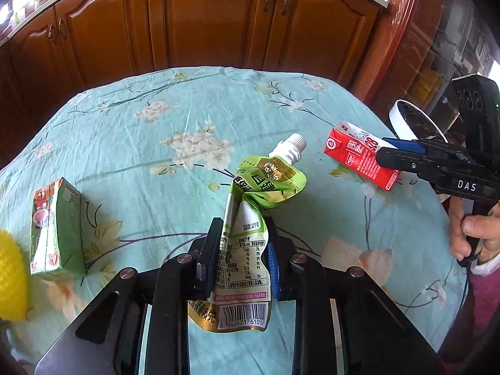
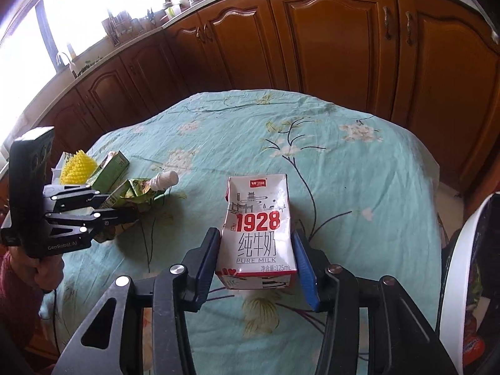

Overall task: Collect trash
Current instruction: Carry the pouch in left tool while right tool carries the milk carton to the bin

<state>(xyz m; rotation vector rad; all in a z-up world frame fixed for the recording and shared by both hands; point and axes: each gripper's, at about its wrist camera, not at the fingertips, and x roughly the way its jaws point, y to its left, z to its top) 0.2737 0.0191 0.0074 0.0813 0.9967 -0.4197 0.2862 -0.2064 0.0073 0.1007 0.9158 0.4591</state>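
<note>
A crumpled green spout pouch (image 1: pixel 250 237) with a white cap stands up between the fingers of my left gripper (image 1: pixel 242 234), which is shut on its lower half. From the right wrist view that gripper (image 2: pixel 132 211) and the pouch (image 2: pixel 140 189) sit at the left of the table. A white and red "1928" milk carton (image 2: pixel 259 234) stands between the pads of my right gripper (image 2: pixel 256 243), both pads against its sides. In the left wrist view the carton (image 1: pixel 353 156) is tilted, pinched by the right gripper (image 1: pixel 382 153) near the table's right edge.
A green juice carton (image 1: pixel 56 228) and a yellow spiky ball (image 1: pixel 11 275) lie at the table's left. A white-rimmed bin (image 2: pixel 453 265) stands off the right edge. The teal floral tablecloth (image 2: pixel 343 172) covers the round table, with wooden cabinets (image 2: pixel 328 37) behind. A hand (image 1: pixel 472 234) holds each gripper.
</note>
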